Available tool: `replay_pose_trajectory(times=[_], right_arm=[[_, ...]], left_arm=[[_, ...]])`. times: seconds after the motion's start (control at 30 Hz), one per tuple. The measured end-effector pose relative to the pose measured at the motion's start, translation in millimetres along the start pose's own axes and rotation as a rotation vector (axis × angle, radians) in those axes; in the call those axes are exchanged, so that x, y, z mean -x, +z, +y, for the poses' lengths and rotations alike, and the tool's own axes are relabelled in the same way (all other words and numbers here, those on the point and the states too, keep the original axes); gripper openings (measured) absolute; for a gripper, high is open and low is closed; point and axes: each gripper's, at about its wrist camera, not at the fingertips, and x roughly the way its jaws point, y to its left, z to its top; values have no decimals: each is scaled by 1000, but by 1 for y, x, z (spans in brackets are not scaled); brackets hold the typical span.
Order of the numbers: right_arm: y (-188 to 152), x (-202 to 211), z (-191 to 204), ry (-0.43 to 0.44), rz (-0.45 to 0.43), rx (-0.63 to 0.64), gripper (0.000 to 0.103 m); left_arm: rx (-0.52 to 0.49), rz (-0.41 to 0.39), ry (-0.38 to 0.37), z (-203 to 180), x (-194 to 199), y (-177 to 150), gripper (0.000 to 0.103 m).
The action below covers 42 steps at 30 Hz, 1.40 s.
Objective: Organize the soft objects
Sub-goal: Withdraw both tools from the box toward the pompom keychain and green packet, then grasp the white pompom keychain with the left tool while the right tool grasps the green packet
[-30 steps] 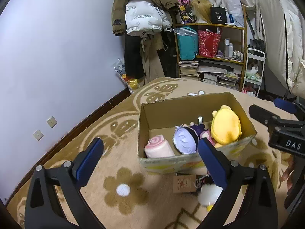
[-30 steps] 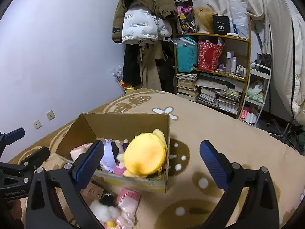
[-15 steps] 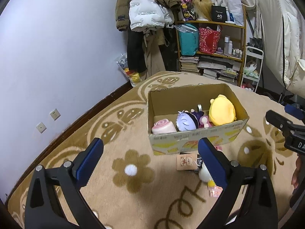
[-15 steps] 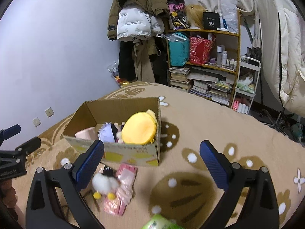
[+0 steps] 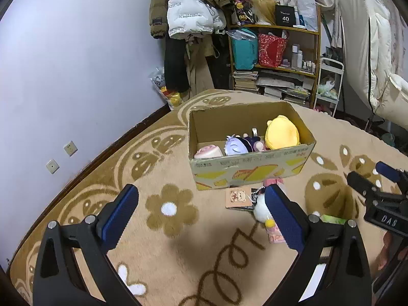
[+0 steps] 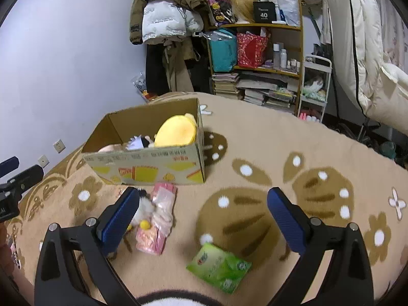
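Right wrist view shows both grippers (image 6: 201, 215) spread wide and empty above the carpet (image 6: 255, 140), where grabbing the white plush (image 6: 145, 209) could drag the pink packet (image 6: 155, 227) along.

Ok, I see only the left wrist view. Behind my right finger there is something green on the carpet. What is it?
Observer: A flat green packet. It lies alone on the carpet, apart from the other things.
Operator: And the pink thing beside the white plush?
Observer: Those are pink packets. The white plush lies right beside them and seems to touch them, in front of the cardboard box.
Operator: Does the right gripper hold something?
Observer: No. The right gripper is open, with only carpet between its fingers.
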Motion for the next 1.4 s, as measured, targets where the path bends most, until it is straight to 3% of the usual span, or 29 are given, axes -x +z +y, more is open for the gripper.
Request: replay_pose_trajectory(times=[0.43, 0.97, 1.2, 1.4], right_arm=[[-37, -15, -2, 0, 90, -47, 103], [-65, -59, -21, -63, 230, -133, 101], [-75, -75, -27, -48, 297, -183, 101], [-79, -88, -30, -74, 354, -191, 89]], left_arm=[[-53, 33, 9, -19, 0, -19, 99], [-54, 113, -3, -33, -36, -28, 99], [-56, 135, -6, -40, -58, -27, 99], [-58, 168, -18, -47, -78, -29, 99]])
